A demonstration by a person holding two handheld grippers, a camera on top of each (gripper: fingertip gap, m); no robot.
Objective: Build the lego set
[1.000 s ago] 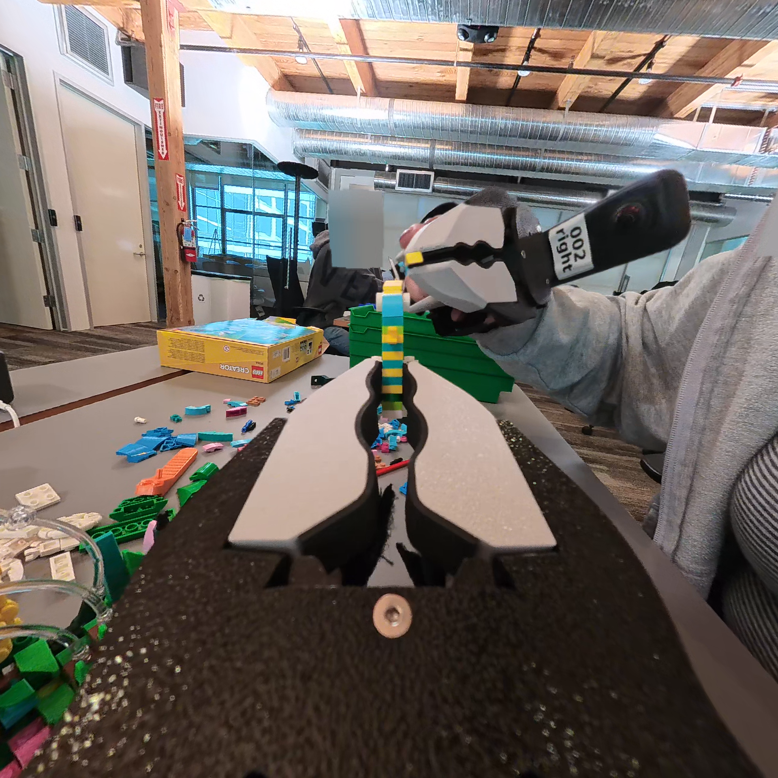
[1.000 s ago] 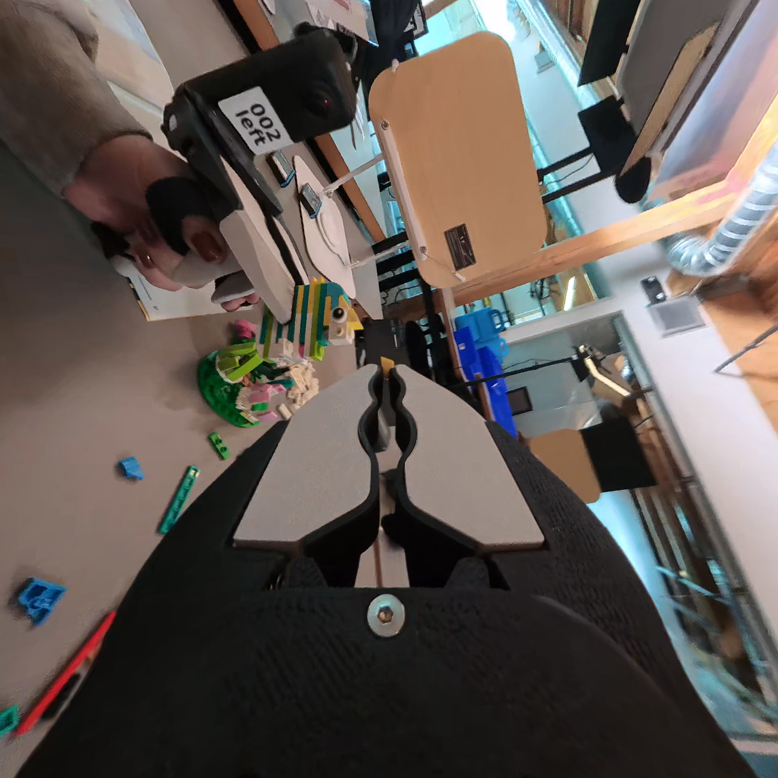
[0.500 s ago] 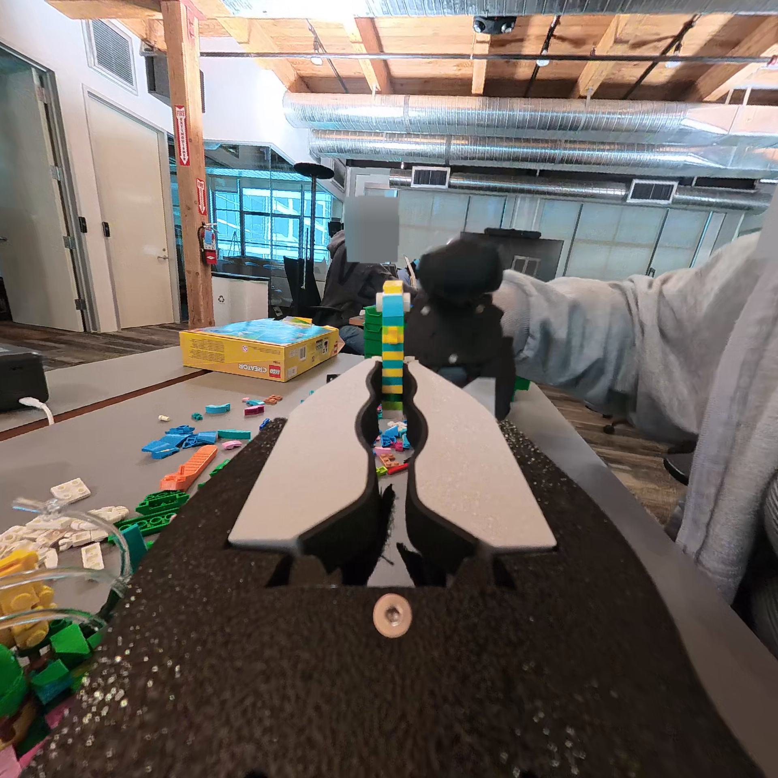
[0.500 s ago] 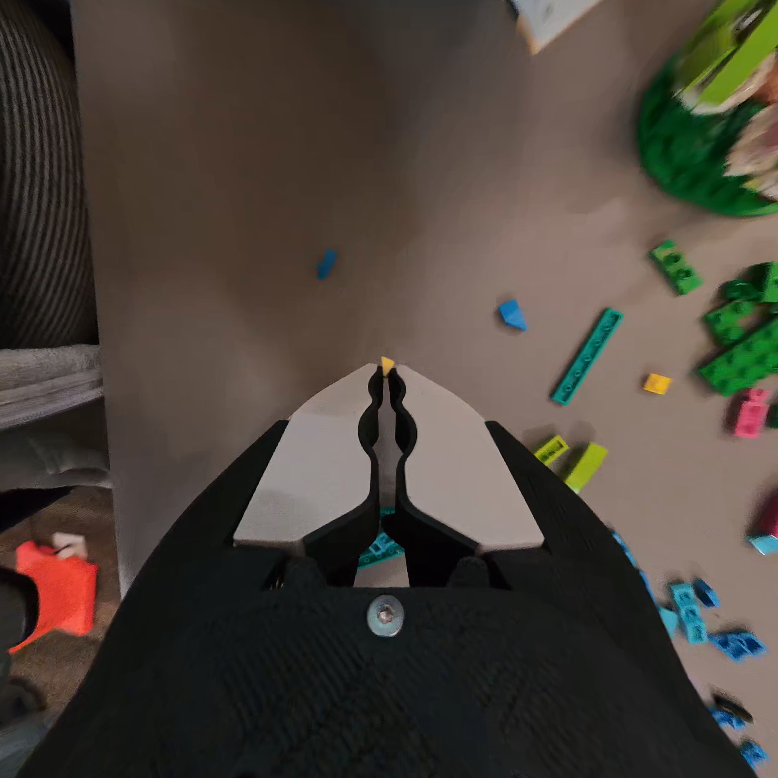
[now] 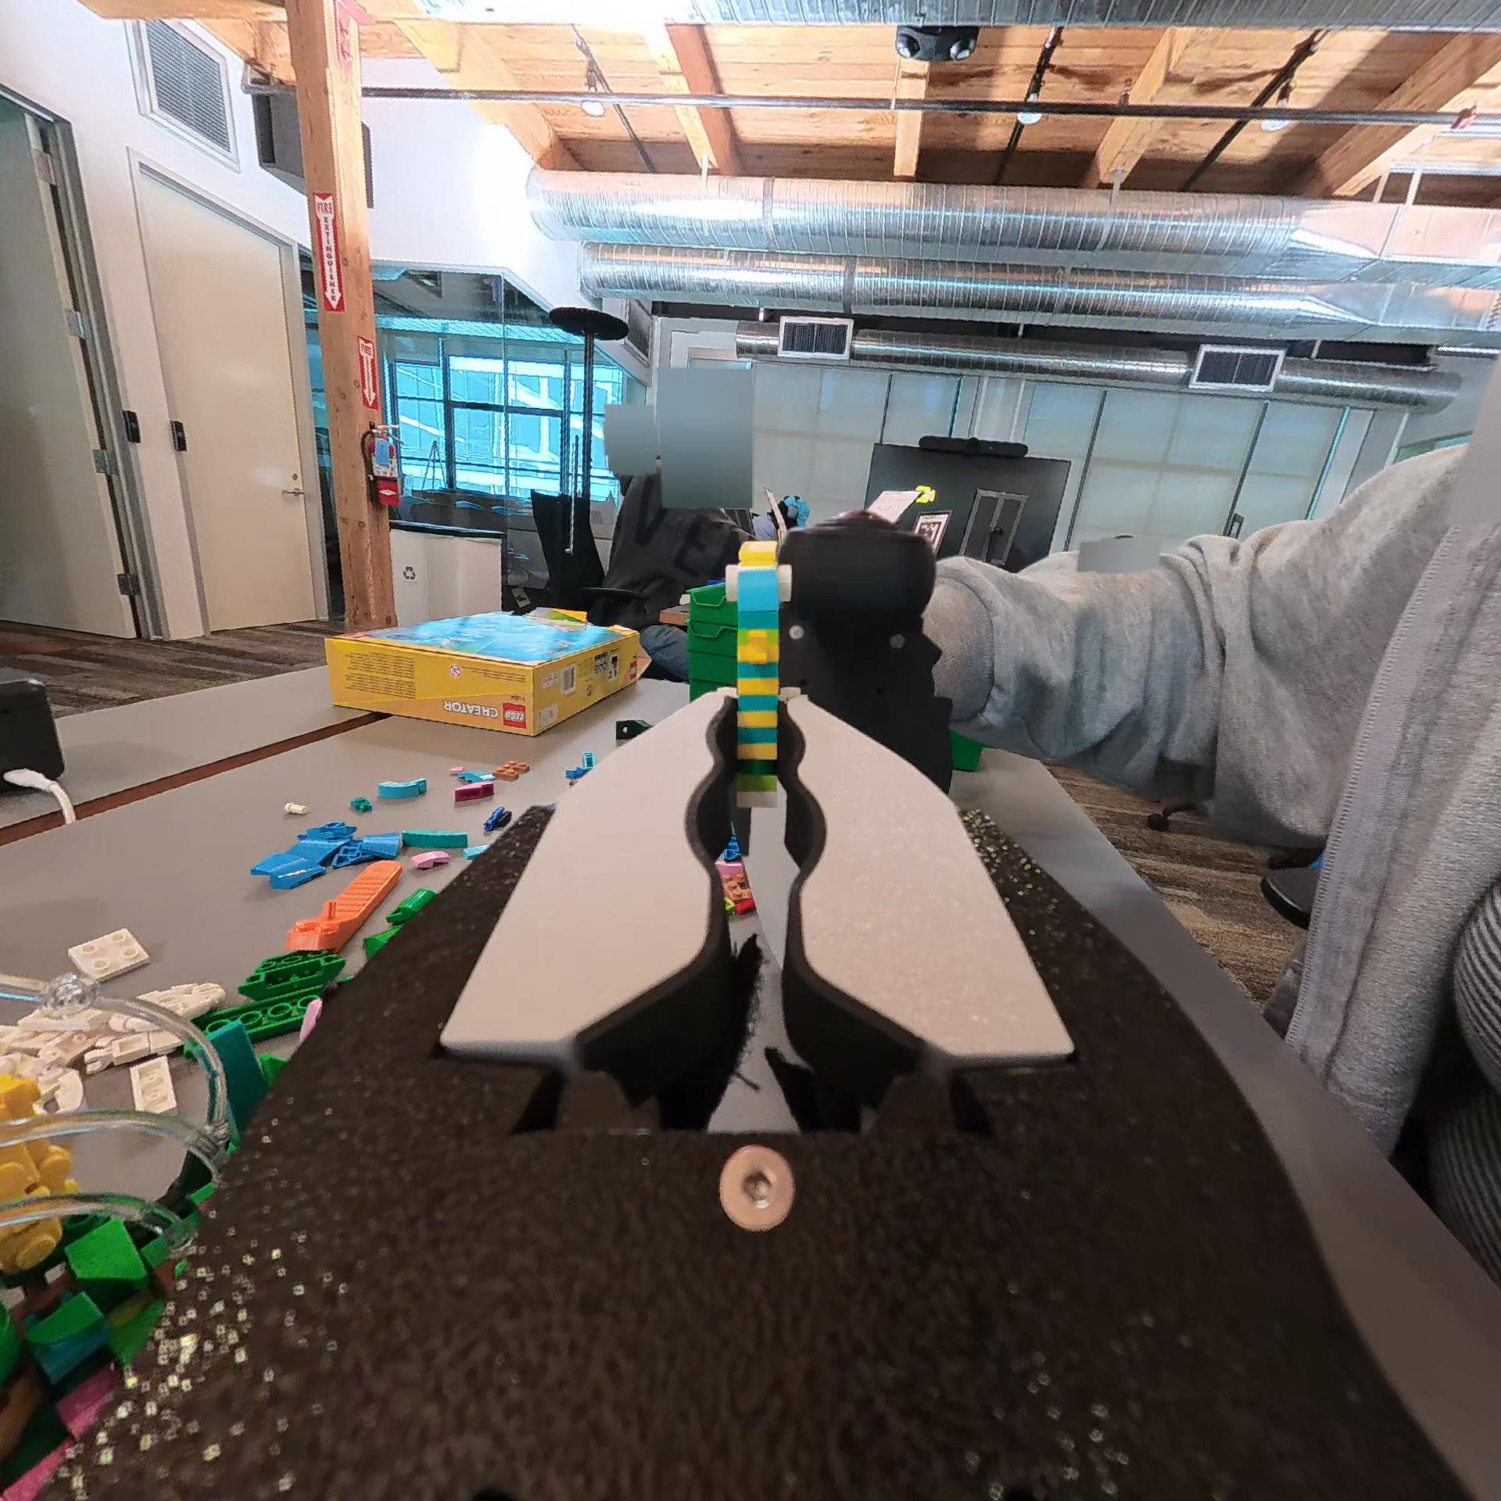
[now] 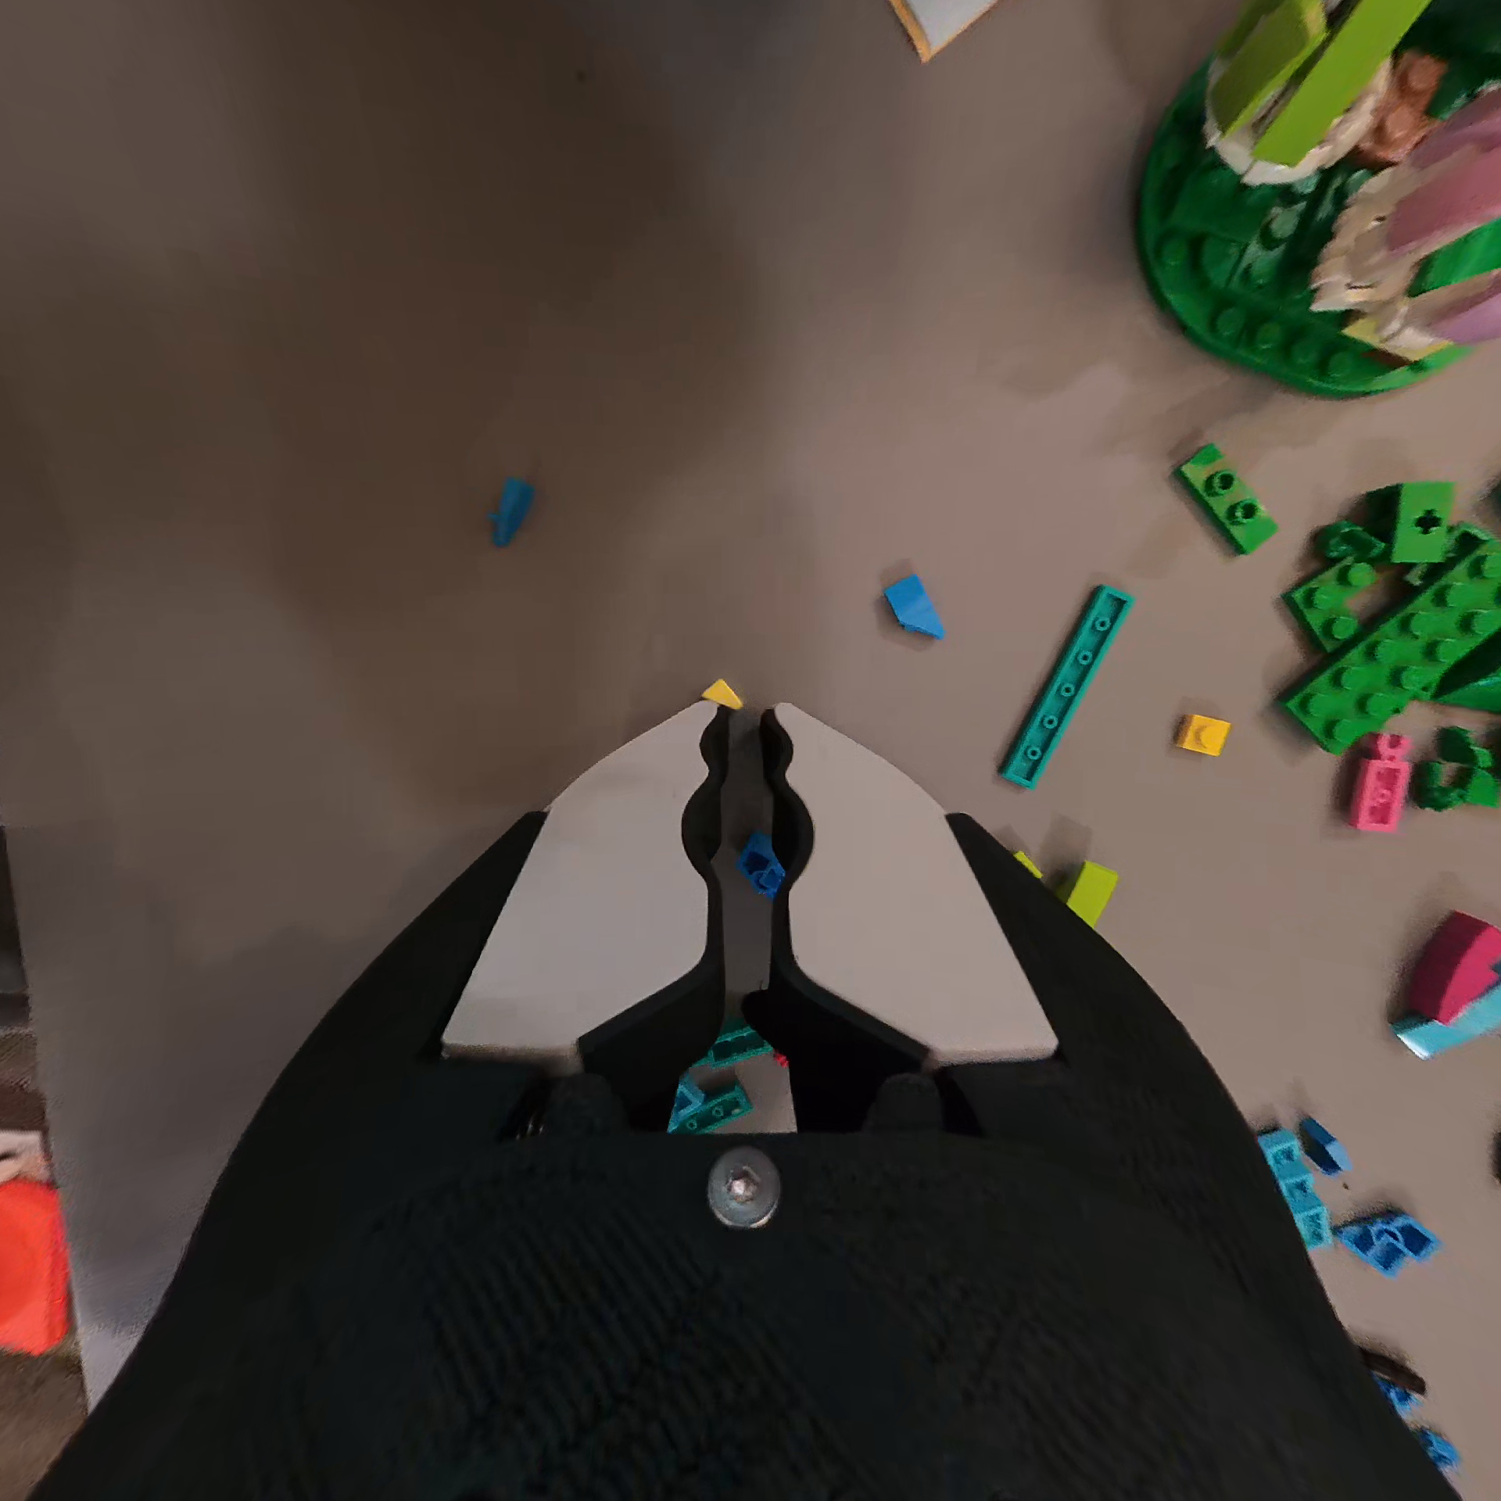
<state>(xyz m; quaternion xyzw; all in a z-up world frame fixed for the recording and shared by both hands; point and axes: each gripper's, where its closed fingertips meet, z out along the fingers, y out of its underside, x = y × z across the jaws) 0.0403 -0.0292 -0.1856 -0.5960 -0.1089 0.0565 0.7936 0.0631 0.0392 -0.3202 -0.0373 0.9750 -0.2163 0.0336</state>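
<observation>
**Desk:** Two grippers over one grey table (image 6: 325, 325). What did the left one hold?

**Photographer:** The left gripper (image 5: 757, 715) was clamped on a striped lego fish (image 5: 757, 650), a thin upright stack of yellow, teal and green plates with white studs on both sides near its top. It stood above the fingertips, clear of the table. Just behind it sat the dark body of the right gripper (image 5: 861, 642), at the end of a grey sleeve (image 5: 1178, 650).

**Desk:** And the right one?

**Photographer:** The right gripper (image 6: 747, 711) pointed down at the tabletop, its fingers parted by a narrow gap. A small yellow wedge piece (image 6: 721, 693) sat at the tip of the left-hand finger; whether it was pinched or loose, I could not tell.

**Desk:** Room to move?

**Photographer:** Bare grey surface lay ahead of that gripper and to its left, broken by one small blue piece (image 6: 510, 510). The table's edge ran down the left of the right wrist view, beside something orange (image 6: 28, 1267) below it. Loose parts crowded the other side: a teal strip plate (image 6: 1066, 686), green plates (image 6: 1397, 642) and a round green base (image 6: 1218, 268) with a half-built model. A yellow lego box (image 5: 479, 670) lay far across the table.
</observation>
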